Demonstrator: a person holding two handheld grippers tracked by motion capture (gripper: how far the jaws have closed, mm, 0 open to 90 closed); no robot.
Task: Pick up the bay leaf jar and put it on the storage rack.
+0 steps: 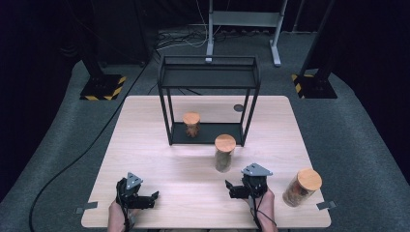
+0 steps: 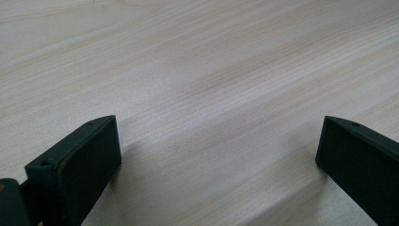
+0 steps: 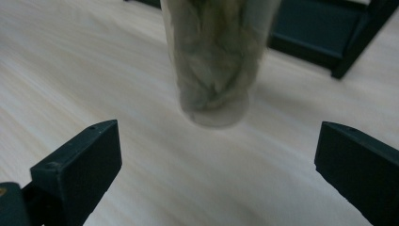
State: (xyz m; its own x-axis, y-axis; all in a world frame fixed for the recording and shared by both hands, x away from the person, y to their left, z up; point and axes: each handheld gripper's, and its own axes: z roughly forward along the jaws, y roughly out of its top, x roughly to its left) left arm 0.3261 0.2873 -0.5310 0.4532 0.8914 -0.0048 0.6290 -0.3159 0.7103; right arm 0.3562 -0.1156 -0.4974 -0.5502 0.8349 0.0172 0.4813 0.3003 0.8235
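we are lining up the right tongs, jaws spread wide and holding nothing, on the cork-lidded jar standing mid-worktop before the black shelf rack. the left tongs are also gaping empty. next: we judge advancing and closing around the jar.

Three cork-lidded jars — one on the black rack, two on the table — grippers near the front edge.
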